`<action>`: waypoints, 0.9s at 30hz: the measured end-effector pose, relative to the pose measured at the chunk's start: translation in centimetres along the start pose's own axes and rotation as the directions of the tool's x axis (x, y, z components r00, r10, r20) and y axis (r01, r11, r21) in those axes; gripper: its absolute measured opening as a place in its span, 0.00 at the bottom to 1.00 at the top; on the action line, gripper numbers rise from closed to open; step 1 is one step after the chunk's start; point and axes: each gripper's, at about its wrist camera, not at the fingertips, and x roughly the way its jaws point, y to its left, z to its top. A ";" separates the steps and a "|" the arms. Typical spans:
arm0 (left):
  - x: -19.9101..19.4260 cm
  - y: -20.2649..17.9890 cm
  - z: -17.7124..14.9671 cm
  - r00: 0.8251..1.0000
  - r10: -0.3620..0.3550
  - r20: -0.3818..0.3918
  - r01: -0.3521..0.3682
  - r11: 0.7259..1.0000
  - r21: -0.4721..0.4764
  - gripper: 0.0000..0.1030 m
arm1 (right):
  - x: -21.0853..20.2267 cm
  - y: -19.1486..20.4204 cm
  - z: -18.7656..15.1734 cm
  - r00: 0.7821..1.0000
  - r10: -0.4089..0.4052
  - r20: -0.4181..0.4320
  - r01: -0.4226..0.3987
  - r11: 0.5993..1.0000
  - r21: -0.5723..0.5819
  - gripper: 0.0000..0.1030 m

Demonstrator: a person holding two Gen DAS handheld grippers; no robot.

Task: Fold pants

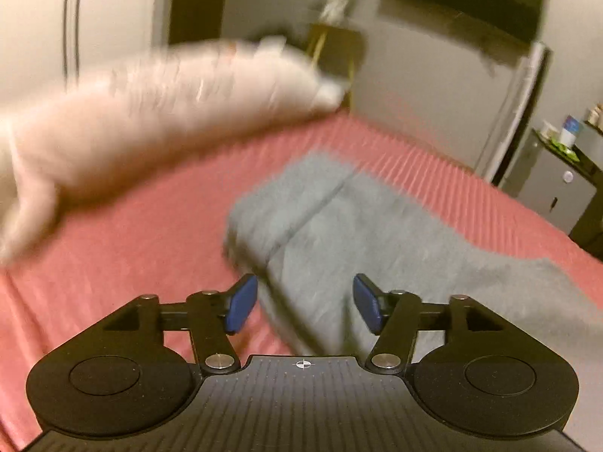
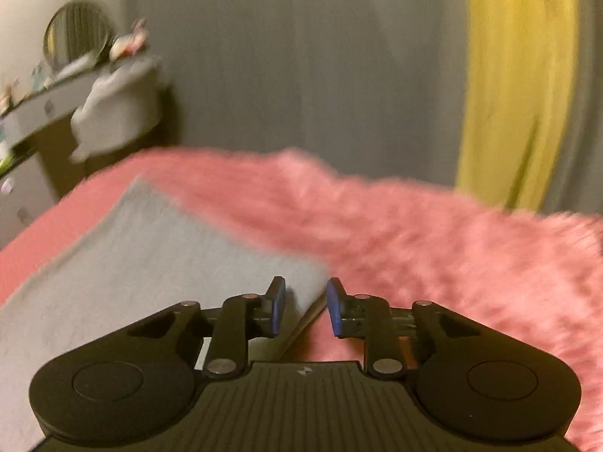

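Note:
Grey pants (image 1: 361,222) lie folded and flat on a pink bed sheet (image 1: 150,233). A fold line runs across their far end in the left wrist view. My left gripper (image 1: 305,303) is open, with its blue pads over the near edge of the pants and nothing between them. In the right wrist view the pants (image 2: 124,263) lie to the left, and their near right corner sits between the pads of my right gripper (image 2: 304,307). That gripper is open with a narrower gap. Both views are blurred by motion.
A white pillow (image 1: 158,120) lies at the far left of the bed. A fluffy pink blanket (image 2: 433,248) covers the bed to the right of the pants. A grey cabinet (image 1: 557,188) stands beyond the bed, and grey and yellow curtains (image 2: 516,86) hang behind.

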 end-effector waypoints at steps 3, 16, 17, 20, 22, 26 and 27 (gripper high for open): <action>-1.7 -4.4 0.0 0.995 -0.081 0.062 0.072 0.989 0.129 0.77 | -2.3 1.9 0.0 0.990 0.119 0.077 -0.115 0.992 -0.056 0.23; 3.7 -23.9 -8.2 0.956 -0.280 -0.092 0.289 0.834 0.470 0.81 | -5.3 19.9 -9.4 0.712 0.645 -0.278 -0.682 0.541 -0.492 0.24; 4.2 -24.2 -8.5 0.959 -0.276 -0.069 0.275 0.835 0.476 0.84 | -4.7 20.4 -9.5 0.717 0.639 -0.279 -0.678 0.544 -0.494 0.24; 5.7 -24.3 -7.5 0.964 -0.266 -0.023 0.243 0.837 0.490 0.94 | -2.8 21.2 -9.9 0.737 0.630 -0.245 -0.642 0.537 -0.548 0.34; 6.8 -23.7 -6.6 0.966 -0.259 -0.006 0.227 0.836 0.500 0.98 | -1.4 21.2 -9.7 0.760 0.619 -0.198 -0.597 0.544 -0.589 0.40; 9.5 -21.0 -4.4 0.985 -0.172 0.030 0.138 0.873 0.468 0.98 | 3.8 19.2 -6.3 0.790 0.588 -0.174 -0.578 0.621 -0.529 0.41; 10.6 -19.6 -3.5 0.993 -0.116 0.028 0.093 0.904 0.417 0.98 | 5.0 18.4 -5.0 0.803 0.572 -0.170 -0.570 0.650 -0.503 0.41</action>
